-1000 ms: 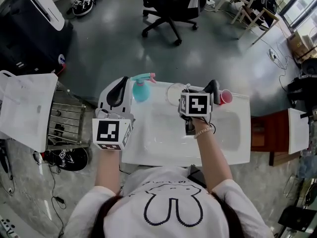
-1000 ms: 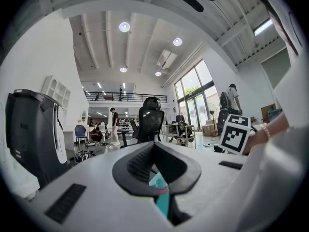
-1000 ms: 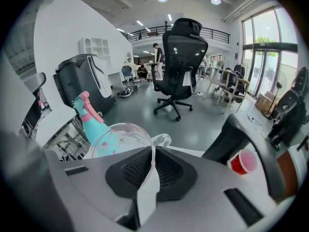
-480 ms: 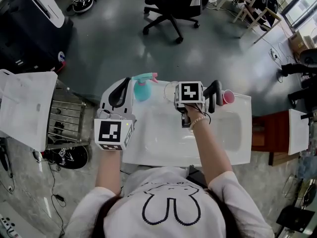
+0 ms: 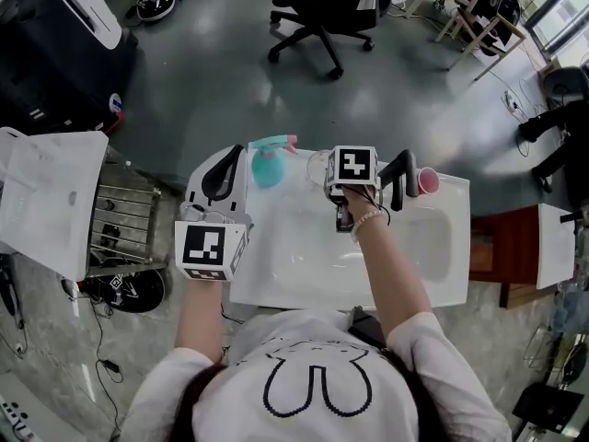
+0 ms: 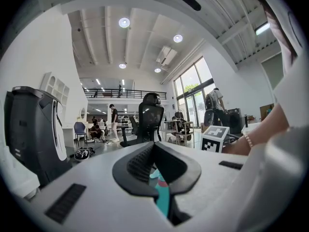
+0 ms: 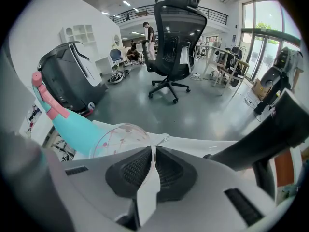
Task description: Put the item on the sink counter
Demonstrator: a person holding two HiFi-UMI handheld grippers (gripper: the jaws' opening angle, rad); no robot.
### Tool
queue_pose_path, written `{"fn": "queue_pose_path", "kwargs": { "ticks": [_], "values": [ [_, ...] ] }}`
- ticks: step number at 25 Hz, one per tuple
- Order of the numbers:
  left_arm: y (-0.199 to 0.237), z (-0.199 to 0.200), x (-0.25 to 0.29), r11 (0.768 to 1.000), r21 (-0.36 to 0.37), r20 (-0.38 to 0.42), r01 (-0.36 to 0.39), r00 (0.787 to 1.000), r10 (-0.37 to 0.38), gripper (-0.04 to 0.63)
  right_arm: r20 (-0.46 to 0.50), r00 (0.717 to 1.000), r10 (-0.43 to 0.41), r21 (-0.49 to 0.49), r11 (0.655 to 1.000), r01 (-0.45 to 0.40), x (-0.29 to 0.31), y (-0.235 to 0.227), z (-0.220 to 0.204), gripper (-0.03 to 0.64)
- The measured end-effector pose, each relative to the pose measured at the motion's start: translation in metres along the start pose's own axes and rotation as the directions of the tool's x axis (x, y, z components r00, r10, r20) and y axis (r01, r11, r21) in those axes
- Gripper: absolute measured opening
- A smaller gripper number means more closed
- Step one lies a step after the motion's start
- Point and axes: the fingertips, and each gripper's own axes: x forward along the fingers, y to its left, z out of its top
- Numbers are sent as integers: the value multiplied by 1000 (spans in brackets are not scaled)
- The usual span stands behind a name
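Two tools are at work over a white sink counter (image 5: 433, 293), one in each of the person's hands. On the person's right, the right tool (image 7: 152, 151) points steeply down at the back edge of the counter, and its jaws are clenched on the thin rim of a clear dish (image 7: 120, 137) – a see-through, rounded piece with small pink marks on it. The rim runs straight up between the two ribbed pads, and the rest of the dish bulges out to the left of them. From the head view, the dish sits at the rear of the sink, between a teal spray bottle (image 5: 265, 166) with a pink trigger on its left and a black faucet (image 5: 398, 175) on its right; whether its base touches the counter cannot be told. A pink cup (image 5: 427, 181) stands just beyond the faucet. The left tool (image 6: 154, 146) is held level at the left end of the sink, well apart from the dish, its jaws pressed together with nothing gripped – only a sliver of the teal bottle shows past them. Behind the sink, a black office chair (image 5: 322, 7) stands on the grey floor.
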Motion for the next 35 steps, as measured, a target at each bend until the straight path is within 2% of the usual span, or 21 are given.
{"fn": "queue_pose_path", "kwargs": {
  "ticks": [9, 10, 12, 16, 27, 34, 35],
  "values": [
    [0, -4, -1, 1000, -2, -7, 13, 1000, -13, 11, -7, 1000, 3, 52, 999, -2, -2, 0, -3, 50],
    [0, -3, -1, 1000, -3, -7, 13, 1000, -13, 11, -4, 1000, 2, 54, 999, -2, -3, 0, -3, 72],
    [-1, -4, -2, 1000, -5, -8, 16, 1000, -16, 11, 16, 1000, 6, 59, 998, -7, -5, 1, -1, 194],
    [-5, -7, -3, 1000, -10, -14, 17, 1000, -18, 11, 75, 996, 42, 63, 997, -47, -14, 5, 3, 254],
    [-21, 4, -24, 1000, -12, 6, -11, 1000, 11, 11, 200, 974, 102, 30, 993, -111, -62, 13, 1, 262],
    [-47, 20, -37, 1000, 6, 26, -12, 1000, 12, 11, 336, 928, 164, -15, 986, -169, -117, 12, -1, 258],
    [-51, 22, -40, 1000, 11, 28, -13, 1000, 13, 11, 346, 920, 182, -28, 983, -184, -125, 14, -3, 239]
  ]
}}
